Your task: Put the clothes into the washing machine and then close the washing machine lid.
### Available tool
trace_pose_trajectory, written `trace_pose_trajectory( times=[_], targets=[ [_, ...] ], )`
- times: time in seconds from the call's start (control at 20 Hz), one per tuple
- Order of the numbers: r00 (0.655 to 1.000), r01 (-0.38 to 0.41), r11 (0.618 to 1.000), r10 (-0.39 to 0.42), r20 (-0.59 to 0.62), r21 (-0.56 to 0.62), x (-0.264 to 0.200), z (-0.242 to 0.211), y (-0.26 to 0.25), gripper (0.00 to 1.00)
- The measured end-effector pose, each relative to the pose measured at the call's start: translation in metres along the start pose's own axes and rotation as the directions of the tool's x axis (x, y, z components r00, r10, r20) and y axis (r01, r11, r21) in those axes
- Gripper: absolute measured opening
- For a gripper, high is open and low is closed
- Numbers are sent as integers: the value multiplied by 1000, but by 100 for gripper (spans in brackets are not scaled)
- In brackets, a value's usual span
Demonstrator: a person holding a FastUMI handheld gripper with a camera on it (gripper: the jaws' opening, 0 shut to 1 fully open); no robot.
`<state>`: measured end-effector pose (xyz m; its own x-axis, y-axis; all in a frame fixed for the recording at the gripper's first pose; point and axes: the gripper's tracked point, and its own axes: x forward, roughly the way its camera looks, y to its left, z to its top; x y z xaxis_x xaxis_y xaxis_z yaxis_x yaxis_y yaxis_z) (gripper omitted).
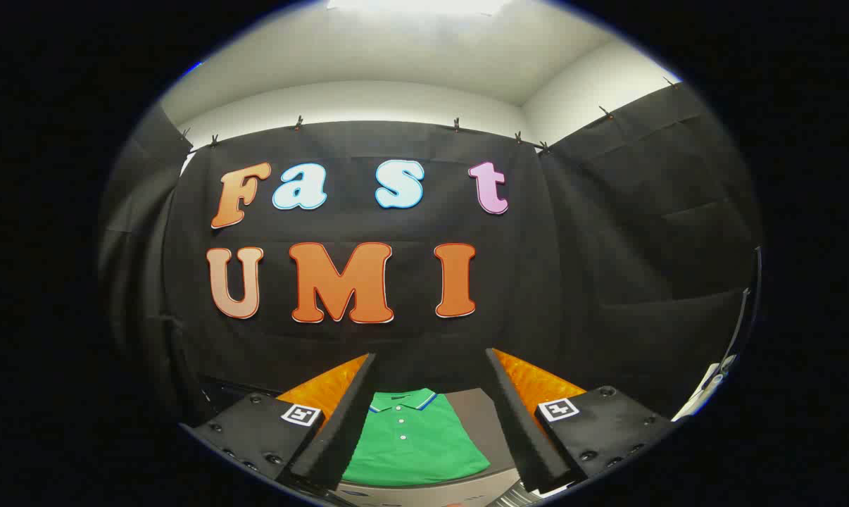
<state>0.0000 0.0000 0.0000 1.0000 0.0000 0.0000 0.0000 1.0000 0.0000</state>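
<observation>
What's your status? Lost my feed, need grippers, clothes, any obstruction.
Gripper open, fingers spread, holding nothing. Green polo shirt lies flat on grey surface, seen between the fingers, untouched. Nothing between fingers and shirt.

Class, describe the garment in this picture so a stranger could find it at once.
Start at the black cloth wall, then drop to the grey surface below it. The green polo shirt lies there, framed between the open tool fingers. Its white buttons and blue-trimmed collar mark it.
</observation>
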Motion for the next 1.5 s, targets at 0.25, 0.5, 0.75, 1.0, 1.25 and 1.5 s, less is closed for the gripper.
trace_pose_trajectory(
  times=[0.25,0.5,0.75,1.0,1.25,1.5],
  targets=[
    [1000,-25,1000,25,8,0,5,1,10,96],
    [998,-60,998,60,-16,-4,7,-9,22,96],
    [998,-58,998,58,7,-33,2,0,23,96],
    [998,-54,998,54,11,-24,4,0,21,96],
    [996,-93,996,93,-15,7,19,-7,31,96],
    [987,-124,992,121,-106,-25,55,-22,34,96]
  ],
)
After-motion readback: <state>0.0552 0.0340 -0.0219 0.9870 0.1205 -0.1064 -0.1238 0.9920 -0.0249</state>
